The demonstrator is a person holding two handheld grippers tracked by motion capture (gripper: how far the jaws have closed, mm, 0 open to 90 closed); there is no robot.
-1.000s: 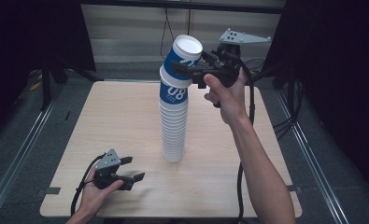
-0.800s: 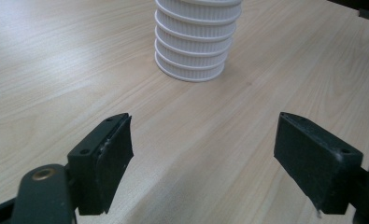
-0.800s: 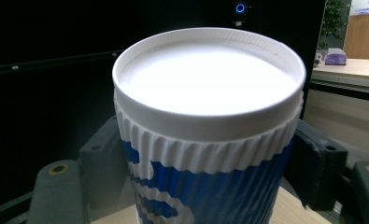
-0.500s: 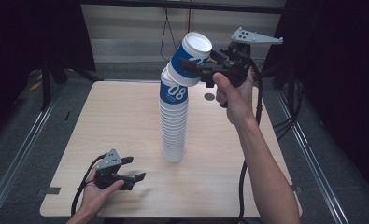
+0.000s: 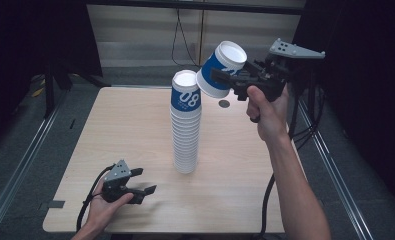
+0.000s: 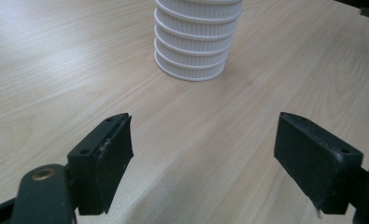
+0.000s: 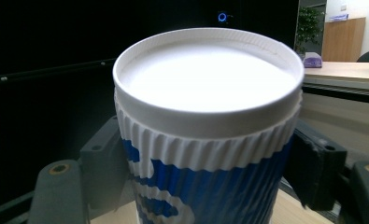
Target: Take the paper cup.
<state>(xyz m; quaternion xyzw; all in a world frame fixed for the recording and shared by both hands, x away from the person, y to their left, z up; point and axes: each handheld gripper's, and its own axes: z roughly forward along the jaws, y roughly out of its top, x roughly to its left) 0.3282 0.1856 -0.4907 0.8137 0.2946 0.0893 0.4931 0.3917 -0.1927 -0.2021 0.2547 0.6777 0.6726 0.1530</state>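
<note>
cup (image 5: 221, 70) lifted clear of stack (image 5: 186, 125), clamped in right gripper (image 5: 224, 78).

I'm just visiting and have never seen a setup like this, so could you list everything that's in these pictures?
Cup stack: one tall stack, white ribbed cups upside down, the top one blue with white "08", upright near the table's middle.
Lifted cup: one, blue and white, tilted in the air to the right of the stack's top, apart from it.
Table: one, light wood.
Small round mark: one, grey, on the table behind the stack.
Cables: dark, hanging on the wall behind.
Right gripper: black, jaws closed on the lifted cup, held in the person's right hand.
Left gripper: black, jaws open, resting low at the table's near left, in the left hand.
</note>
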